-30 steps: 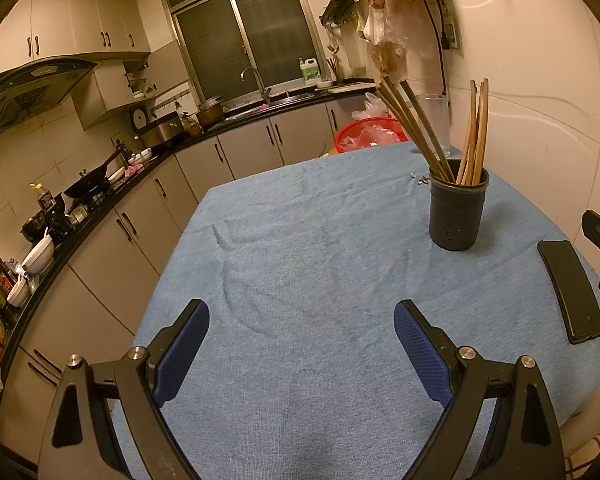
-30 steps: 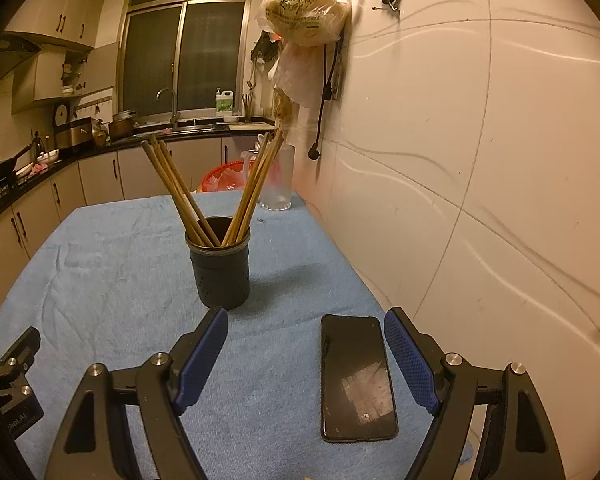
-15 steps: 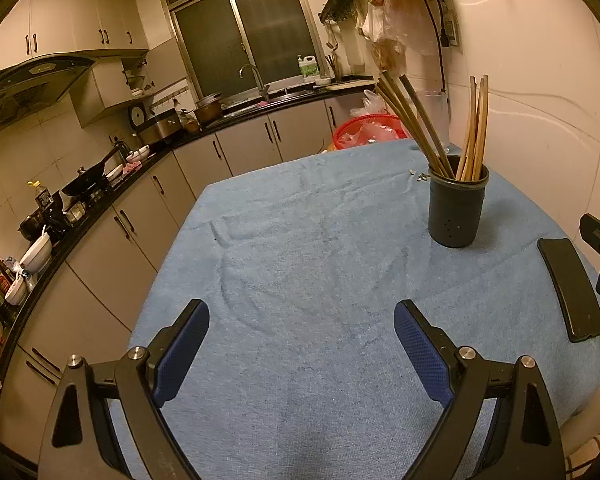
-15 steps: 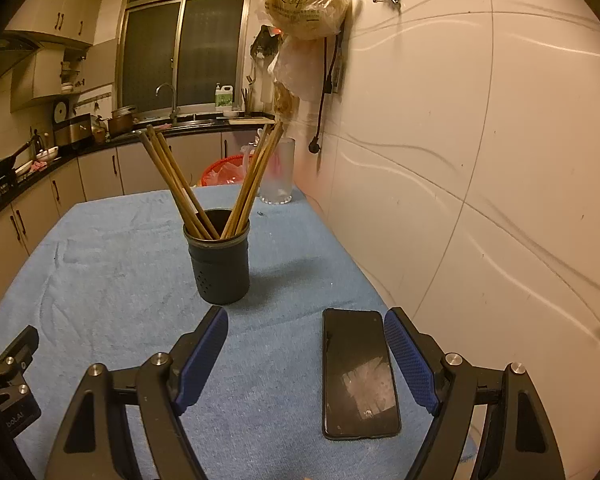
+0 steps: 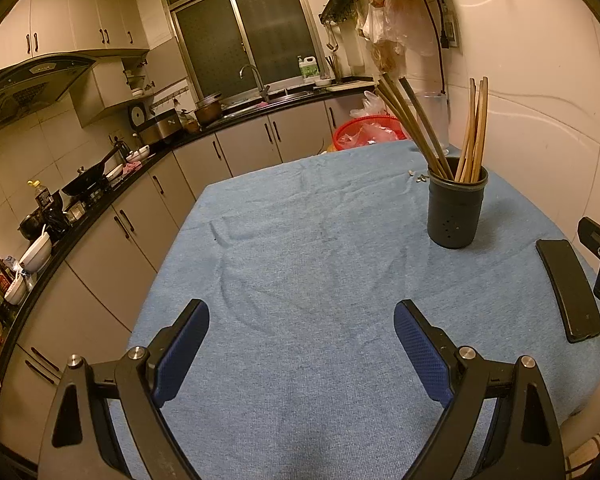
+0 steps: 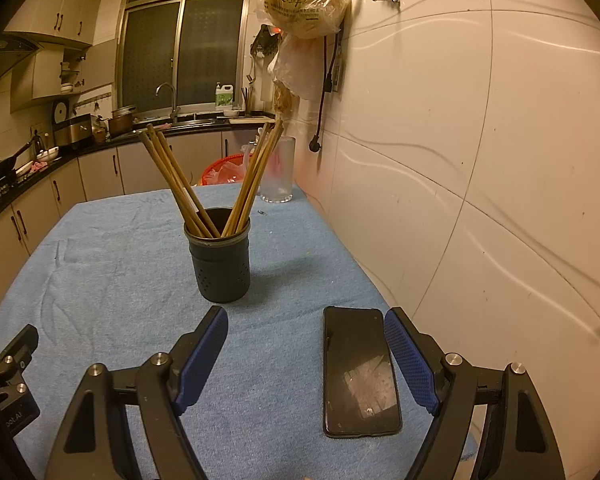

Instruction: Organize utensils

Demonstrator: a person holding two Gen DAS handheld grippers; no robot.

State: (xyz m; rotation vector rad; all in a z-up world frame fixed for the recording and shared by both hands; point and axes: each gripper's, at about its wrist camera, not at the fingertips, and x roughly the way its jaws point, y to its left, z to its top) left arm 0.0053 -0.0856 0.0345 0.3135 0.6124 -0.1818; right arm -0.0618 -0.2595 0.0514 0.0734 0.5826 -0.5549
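The long brown wooden chopsticks stand in two leaning bunches inside the dark cylindrical perforated holder, which sits upright on the blue cloth-covered table, toward the wall side. Their long axes run steeply upward, one bunch fanning left and the other right. We hold our right gripper just behind the holder, jaws spread wide and empty, with the holder ahead and slightly left of its centre line; this is the nearer hand. Our left gripper is likewise spread and empty, and from it the holder lies well ahead and off to the right. A black smartphone lies flat by the right gripper's right finger.
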